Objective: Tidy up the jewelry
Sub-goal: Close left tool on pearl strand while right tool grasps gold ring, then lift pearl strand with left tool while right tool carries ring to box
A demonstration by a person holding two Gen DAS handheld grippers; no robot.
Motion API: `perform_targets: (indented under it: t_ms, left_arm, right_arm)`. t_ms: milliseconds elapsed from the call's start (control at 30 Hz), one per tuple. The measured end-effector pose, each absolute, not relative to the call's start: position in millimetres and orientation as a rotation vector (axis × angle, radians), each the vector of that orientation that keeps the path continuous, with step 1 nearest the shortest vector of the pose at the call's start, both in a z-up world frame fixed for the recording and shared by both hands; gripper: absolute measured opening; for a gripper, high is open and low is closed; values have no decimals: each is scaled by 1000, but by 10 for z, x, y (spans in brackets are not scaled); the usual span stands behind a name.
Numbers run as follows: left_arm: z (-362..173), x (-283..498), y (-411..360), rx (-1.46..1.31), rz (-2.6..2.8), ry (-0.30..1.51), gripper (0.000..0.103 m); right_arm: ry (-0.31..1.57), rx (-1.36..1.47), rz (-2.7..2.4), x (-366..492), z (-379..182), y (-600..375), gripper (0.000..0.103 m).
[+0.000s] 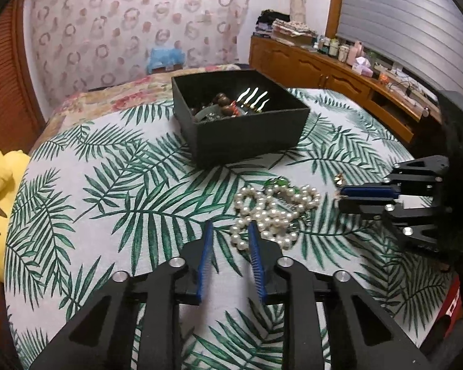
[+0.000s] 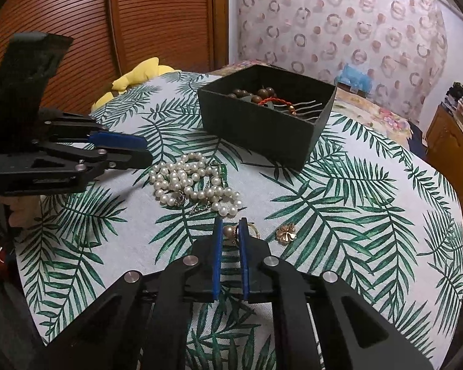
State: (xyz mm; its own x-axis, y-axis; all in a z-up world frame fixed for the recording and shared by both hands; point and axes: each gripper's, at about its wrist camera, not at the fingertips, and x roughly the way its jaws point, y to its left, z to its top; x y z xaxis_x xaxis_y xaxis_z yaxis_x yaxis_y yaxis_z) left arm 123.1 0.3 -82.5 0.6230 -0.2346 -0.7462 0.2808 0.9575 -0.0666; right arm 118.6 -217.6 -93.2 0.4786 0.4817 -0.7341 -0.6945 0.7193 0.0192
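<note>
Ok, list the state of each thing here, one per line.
black box: lid off, jewelry inside
pearl necklace: heaped loose on the cloth, outside the box
flower brooch: flat on the cloth
left claw: open, empty
right claw: nearly closed around a pearl earring

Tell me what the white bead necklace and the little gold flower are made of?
The white round-bead necklace looks like pearl or imitation pearl: glossy cream beads with soft highlights. The small gold flower-shaped piece looks like polished metal, shiny on its petals. The pictures cannot confirm either.
</note>
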Motion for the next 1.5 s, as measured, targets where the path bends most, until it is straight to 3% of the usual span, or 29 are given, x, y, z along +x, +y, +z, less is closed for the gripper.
perform_targets:
  t_ms: [100,500,633,1500]
  left_arm:
    - [-879,1305,-24,72,-303,878,11]
    - [-916,1434,-144,132,-327,918,11]
    - [-861,1398,-152,124,-347,899,7]
    - [745,1095,-205,143,-342,537,7]
  right_arm:
    - [786,-292,732,1173,-921,-2185,11]
    - [787,-275,731,1154,-907,-2219,11]
    - [783,-271,729,1158,-879,-2234,11]
    - [659,-241,708,1319,-115,-2317,11]
